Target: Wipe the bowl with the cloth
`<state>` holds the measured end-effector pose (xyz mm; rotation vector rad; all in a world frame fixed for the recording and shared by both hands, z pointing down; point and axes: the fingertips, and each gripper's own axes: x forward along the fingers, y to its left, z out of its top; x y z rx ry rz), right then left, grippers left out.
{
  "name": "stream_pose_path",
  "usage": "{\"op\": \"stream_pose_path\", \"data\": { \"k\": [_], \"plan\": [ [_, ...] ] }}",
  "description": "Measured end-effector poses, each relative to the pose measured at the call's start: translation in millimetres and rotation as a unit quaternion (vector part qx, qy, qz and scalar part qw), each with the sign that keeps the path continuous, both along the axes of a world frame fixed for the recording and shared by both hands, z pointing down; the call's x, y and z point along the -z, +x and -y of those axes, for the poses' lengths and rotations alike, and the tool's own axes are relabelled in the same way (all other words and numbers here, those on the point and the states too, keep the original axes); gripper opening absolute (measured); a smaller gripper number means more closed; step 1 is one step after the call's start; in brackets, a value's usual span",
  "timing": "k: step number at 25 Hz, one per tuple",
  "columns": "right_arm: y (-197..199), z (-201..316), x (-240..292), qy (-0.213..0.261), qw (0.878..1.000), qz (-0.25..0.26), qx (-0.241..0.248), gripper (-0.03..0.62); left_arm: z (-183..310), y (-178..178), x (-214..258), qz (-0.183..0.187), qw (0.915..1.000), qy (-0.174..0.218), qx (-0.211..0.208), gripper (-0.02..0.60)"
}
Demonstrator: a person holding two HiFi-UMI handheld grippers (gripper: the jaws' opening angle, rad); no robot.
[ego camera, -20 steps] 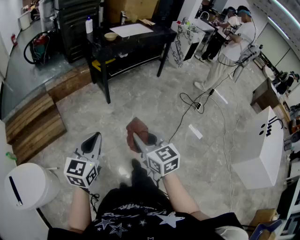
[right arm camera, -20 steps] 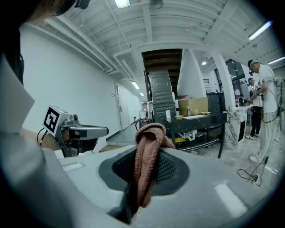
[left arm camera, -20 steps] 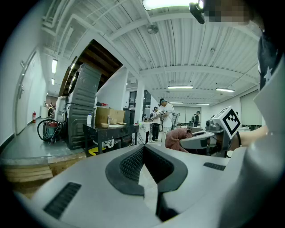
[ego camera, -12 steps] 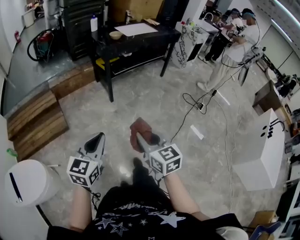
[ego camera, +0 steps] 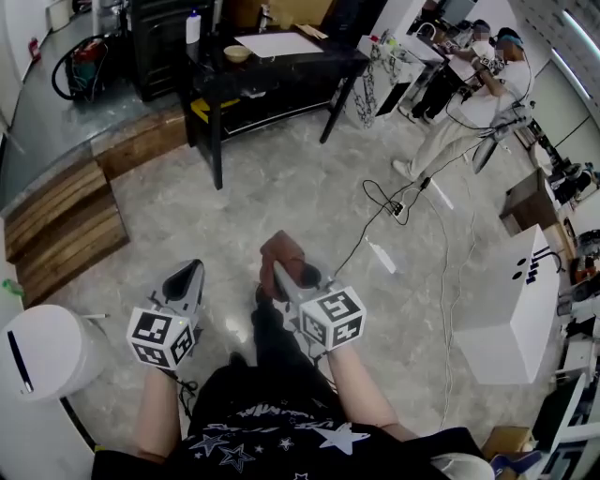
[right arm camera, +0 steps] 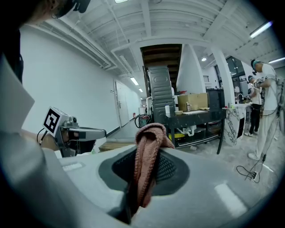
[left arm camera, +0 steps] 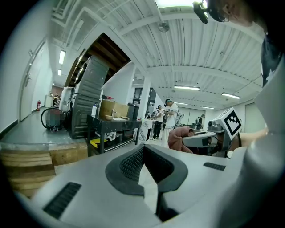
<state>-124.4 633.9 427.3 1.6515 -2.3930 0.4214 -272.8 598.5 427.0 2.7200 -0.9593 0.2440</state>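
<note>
Head view: left gripper [ego camera: 185, 281] sat in the lower left of the frame, jaws clenched, nothing in them. Right gripper [ego camera: 281, 274] was at lower centre, clamped on the cloth [ego camera: 280, 250], which bunched up above its tips. Both were held over bare floor, near each other but apart. The bowl [ego camera: 237, 53] was far off at the top of the frame, on the black table [ego camera: 281, 67], beside a white sheet [ego camera: 278, 43]. A bottle [ego camera: 193, 26] stood to the bowl's left. White bin [ego camera: 42, 352] was at the lower left edge, wood steps [ego camera: 61, 230] at mid left. A person [ego camera: 469, 112] stood at upper right, cables [ego camera: 412, 211] ran across the floor at centre right, and a white cabinet [ego camera: 511, 309] was at right.

Left gripper view: jaws met at centre frame [left arm camera: 143, 149], pads together, empty. The table and bowl [left arm camera: 109, 117] showed small at left of centre. The right gripper and its cloth [left arm camera: 180, 136] showed at right of centre.

Right gripper view: cloth [right arm camera: 149, 133] was pinched between the jaws at centre, with a folded hump sticking up above the tips and the rest hanging down into the gap. The left gripper [right arm camera: 73, 131] showed at mid left. The table with the bowl [right arm camera: 179, 112] was at right of centre, well apart from the cloth. The person stood at the right edge.
</note>
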Motion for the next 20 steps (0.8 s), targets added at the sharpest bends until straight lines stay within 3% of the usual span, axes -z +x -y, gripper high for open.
{"op": "stream_pose_path", "data": {
  "k": [7,12,20],
  "plan": [
    [20.9,56.7,-33.2,-0.024,0.999,0.02,0.003,0.067,41.6,13.6,-24.6,0.014,0.9996,-0.023,0.007,0.008],
    [55.1,128.8,-46.6,-0.039,0.999,0.032,0.011,0.068,109.6,41.0,-41.5,0.02,0.9981,-0.053,0.027,0.008],
    [115.8,272.2,-20.9,-0.025,0.999,0.035,0.017,0.068,235.8,102.2,-22.3,0.041,0.9981,-0.037,0.025,0.008]
  ]
}}
